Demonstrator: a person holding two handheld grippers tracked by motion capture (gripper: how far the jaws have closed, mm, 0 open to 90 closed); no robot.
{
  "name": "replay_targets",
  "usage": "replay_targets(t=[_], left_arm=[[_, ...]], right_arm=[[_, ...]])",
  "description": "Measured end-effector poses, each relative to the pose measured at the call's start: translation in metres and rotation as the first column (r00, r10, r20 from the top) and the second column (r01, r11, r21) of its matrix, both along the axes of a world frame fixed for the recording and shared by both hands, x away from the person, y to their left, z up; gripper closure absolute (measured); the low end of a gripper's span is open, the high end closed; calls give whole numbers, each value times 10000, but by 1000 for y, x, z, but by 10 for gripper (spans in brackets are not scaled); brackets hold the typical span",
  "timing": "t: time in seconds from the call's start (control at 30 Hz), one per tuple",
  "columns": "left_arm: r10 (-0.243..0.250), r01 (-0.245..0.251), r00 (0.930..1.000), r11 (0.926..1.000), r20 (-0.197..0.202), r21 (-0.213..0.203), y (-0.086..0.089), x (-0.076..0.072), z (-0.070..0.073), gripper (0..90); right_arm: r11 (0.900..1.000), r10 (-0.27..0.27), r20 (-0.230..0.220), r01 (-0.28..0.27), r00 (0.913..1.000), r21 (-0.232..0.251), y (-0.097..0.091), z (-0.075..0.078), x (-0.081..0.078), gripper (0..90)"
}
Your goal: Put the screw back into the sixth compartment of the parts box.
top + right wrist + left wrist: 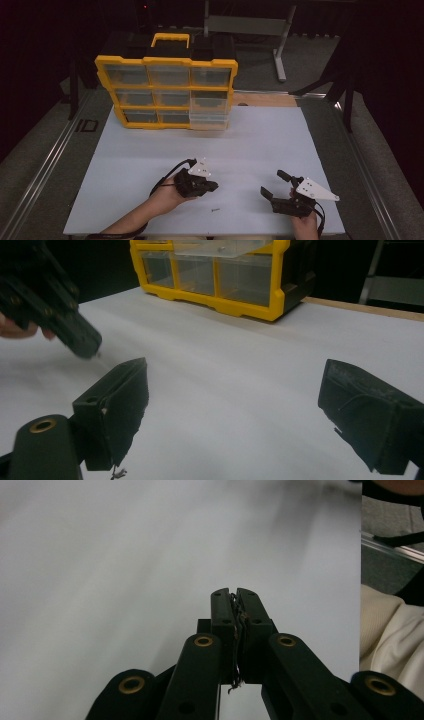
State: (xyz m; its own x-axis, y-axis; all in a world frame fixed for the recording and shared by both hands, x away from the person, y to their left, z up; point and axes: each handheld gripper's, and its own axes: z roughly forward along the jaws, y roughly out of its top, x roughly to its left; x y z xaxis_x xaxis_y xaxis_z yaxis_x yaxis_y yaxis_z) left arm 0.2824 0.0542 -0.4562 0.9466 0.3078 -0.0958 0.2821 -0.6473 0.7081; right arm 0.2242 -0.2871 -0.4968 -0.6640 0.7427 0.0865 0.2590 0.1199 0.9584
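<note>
High view: left gripper point(215, 187), bottom centre, jaws shut, contents unclear; right gripper point(272, 183), lower right, jaws wide, empty; speck point(216, 210) just below the left gripper; check your pinch before lifting toward organizer point(167, 92).

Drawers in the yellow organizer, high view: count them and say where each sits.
9 drawers in the yellow organizer, a three-by-three grid: three along the top row, three across the middle, three along the bottom, the bottom-right drawer pulled partly out. None looks hidden.
</note>
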Motion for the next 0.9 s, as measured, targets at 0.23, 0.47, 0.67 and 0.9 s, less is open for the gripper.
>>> replay_targets(t=[0.23, 0.47, 0.67, 0.9], left_arm=[[222, -196, 9985, 9985, 497, -521, 6, 6, 34, 884], [415, -356, 9928, 9979, 1124, -538, 10, 16, 65, 884], [775, -680, 9846, 9955, 1564, -654, 17, 31, 92, 884], [1213, -1030, 9710, 9899, 2061, -970, 25, 50, 130, 885]], right_arm=[[10000, 8, 11, -8, 10000, -14, 0, 0, 0, 127], [10000, 4, 18, -4, 10000, -2, 0, 0, 0, 127], [10000, -7, 23, 7, 10000, 11, 0, 0, 0, 126], [10000, -3, 6, 3, 10000, 2, 0, 0, 0, 127]])
